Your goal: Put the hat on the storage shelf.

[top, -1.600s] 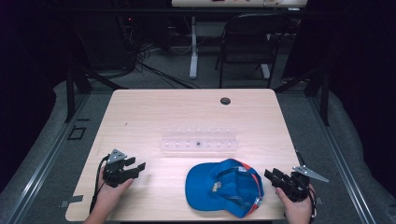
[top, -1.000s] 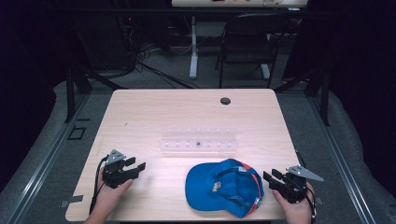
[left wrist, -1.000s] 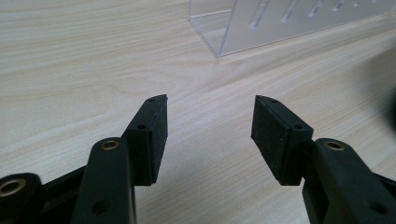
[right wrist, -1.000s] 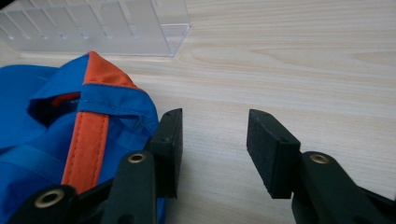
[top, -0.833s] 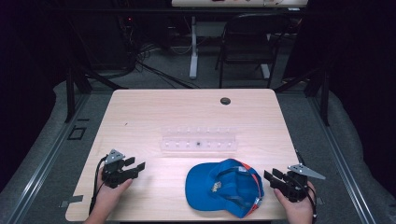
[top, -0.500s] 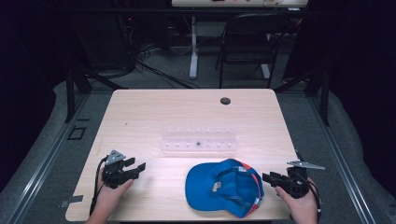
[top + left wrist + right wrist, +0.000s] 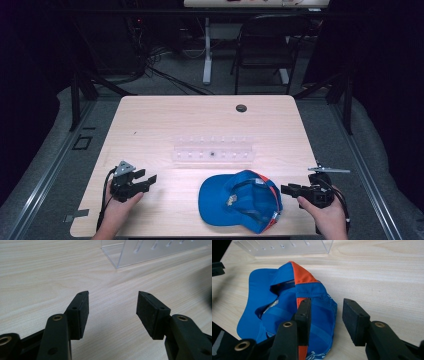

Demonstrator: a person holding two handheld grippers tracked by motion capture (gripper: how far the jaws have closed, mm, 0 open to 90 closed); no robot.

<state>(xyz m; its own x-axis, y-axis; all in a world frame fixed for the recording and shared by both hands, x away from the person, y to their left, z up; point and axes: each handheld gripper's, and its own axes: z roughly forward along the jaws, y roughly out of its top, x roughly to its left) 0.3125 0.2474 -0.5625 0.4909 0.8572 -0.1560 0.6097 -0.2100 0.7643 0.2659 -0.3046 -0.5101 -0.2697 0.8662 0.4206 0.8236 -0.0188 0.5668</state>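
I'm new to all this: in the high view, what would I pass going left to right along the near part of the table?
Left tool, open → blue cap, lying upside down → right tool, open and pointing at the cap.

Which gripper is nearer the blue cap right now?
Right. The right gripper sits just beside the blue cap, fingers open toward its back edge; the left gripper is open farther off across bare table.

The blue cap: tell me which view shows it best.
The right gripper view: the blue cap lies close, upside down, orange panel and inner band plain. The high view shows it whole but small. The left gripper view gives nothing recognisable of it.
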